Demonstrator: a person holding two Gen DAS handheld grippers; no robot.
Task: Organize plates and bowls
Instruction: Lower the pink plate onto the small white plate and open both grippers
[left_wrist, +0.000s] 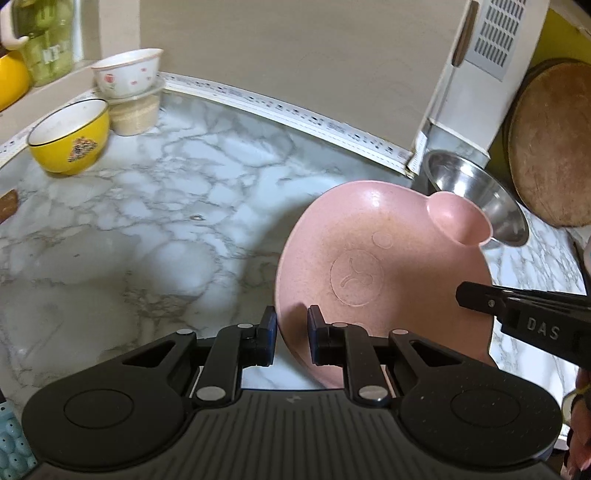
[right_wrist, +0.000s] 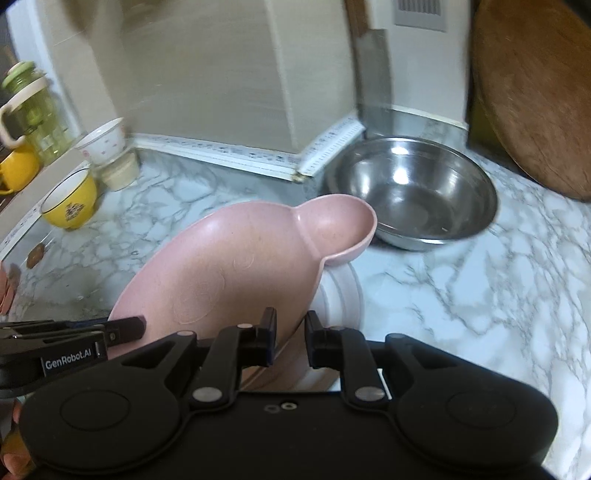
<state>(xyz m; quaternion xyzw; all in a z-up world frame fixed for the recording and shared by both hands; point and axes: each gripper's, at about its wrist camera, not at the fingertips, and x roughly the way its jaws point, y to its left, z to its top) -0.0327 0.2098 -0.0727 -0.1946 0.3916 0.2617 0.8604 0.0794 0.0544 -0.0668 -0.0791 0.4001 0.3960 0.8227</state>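
Note:
A pink plate (left_wrist: 369, 258) with a small round side cup is held tilted above the marble counter (left_wrist: 147, 229). My left gripper (left_wrist: 291, 332) is shut on its near-left rim. My right gripper (right_wrist: 290, 334) is shut on its opposite rim, and the plate (right_wrist: 229, 266) rises ahead of it. The right gripper also shows in the left wrist view (left_wrist: 480, 299), and the left gripper shows in the right wrist view (right_wrist: 125, 328). A white plate (right_wrist: 341, 295) lies under the pink one. A steel bowl (right_wrist: 417, 192) sits beyond.
A yellow bowl (left_wrist: 70, 140) and a white flowered bowl (left_wrist: 129, 72) stacked on a beige bowl (left_wrist: 135, 114) stand at the far left. A round wooden board (left_wrist: 550, 144) leans at the right. A green jar (right_wrist: 35, 110) and a yellow cup (right_wrist: 16, 168) sit on the ledge.

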